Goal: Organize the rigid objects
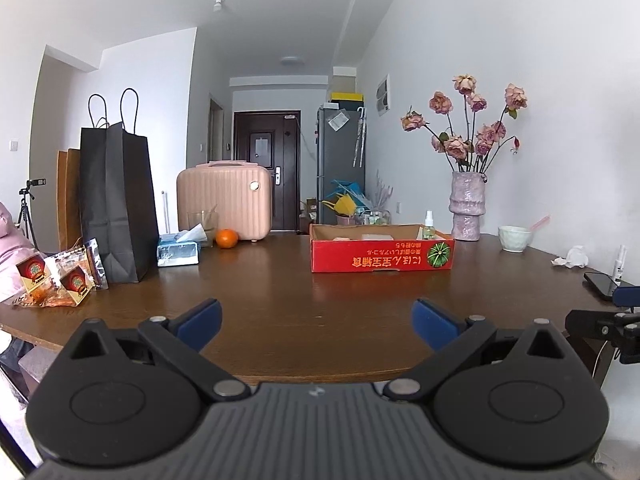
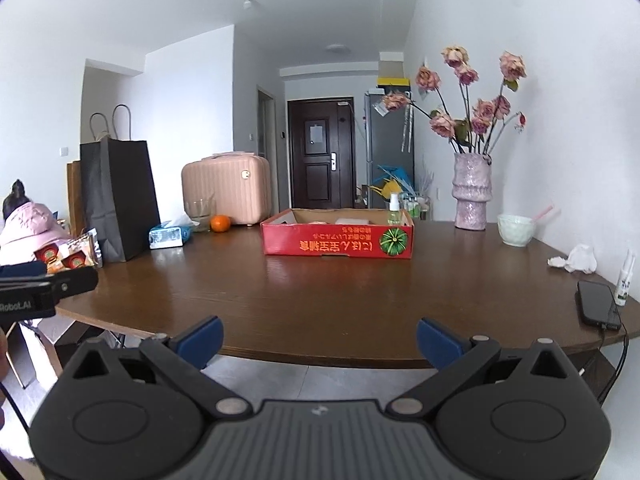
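A shallow red cardboard box [image 1: 382,254] [image 2: 338,238] sits mid-table, with a small spray bottle [image 1: 429,226] [image 2: 393,209] and flat pale items inside. My left gripper [image 1: 316,322] hovers over the near table edge, open and holding nothing. My right gripper [image 2: 319,342] is at the table's front edge, open with nothing between its blue fingers. Loose on the table are an orange [image 1: 227,238] [image 2: 220,223], a tissue pack [image 1: 178,251] [image 2: 167,237], snack packets [image 1: 60,280] [image 2: 68,258], a black phone [image 1: 602,285] [image 2: 598,304] and a small white bottle [image 2: 624,280].
A black paper bag [image 1: 116,204] [image 2: 118,198] and a pink case [image 1: 224,202] [image 2: 226,190] stand at the far left. A vase of roses [image 1: 468,204] [image 2: 472,196], a pale bowl [image 1: 515,238] [image 2: 516,230] and crumpled tissue [image 2: 576,260] sit right. A person in pink [image 2: 24,228] sits left.
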Motion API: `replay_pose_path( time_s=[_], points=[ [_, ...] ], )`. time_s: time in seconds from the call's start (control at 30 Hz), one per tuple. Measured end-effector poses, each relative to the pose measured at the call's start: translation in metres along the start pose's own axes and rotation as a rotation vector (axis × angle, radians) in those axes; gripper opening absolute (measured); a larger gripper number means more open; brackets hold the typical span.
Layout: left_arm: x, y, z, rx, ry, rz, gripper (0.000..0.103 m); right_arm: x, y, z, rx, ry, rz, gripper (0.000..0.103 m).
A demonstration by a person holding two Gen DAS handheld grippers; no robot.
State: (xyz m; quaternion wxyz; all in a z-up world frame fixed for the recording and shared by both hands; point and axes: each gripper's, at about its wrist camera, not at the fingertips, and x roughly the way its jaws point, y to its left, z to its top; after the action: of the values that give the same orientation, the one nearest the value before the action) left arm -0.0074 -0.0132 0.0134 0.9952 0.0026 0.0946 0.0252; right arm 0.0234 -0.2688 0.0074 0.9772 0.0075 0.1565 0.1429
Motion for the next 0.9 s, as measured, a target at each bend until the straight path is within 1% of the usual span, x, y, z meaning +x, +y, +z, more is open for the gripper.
replay_pose_path(
  time_s=[0.2, 0.4, 0.9],
  points=[
    [0.0001, 0.0003, -0.0008, 0.001, 0.004, -0.005, 0.103, 0.0015, 0.0023, 0.0004, -0.002, 0.002, 0.025, 0.103],
    [0.0002, -0.0001, 0.0001, 0.008, -0.004, -0.008, 0.103, -0.0003, -0.0002, 0.0022, 0.005, -0.011, 0.012, 0.103],
    [-0.0023, -0.0034, -0.0005, 0.026, -0.014, -0.011, 0.103, 0.0024, -0.0018, 0.0018, 0.009, -0.002, 0.027, 0.103]
  ],
)
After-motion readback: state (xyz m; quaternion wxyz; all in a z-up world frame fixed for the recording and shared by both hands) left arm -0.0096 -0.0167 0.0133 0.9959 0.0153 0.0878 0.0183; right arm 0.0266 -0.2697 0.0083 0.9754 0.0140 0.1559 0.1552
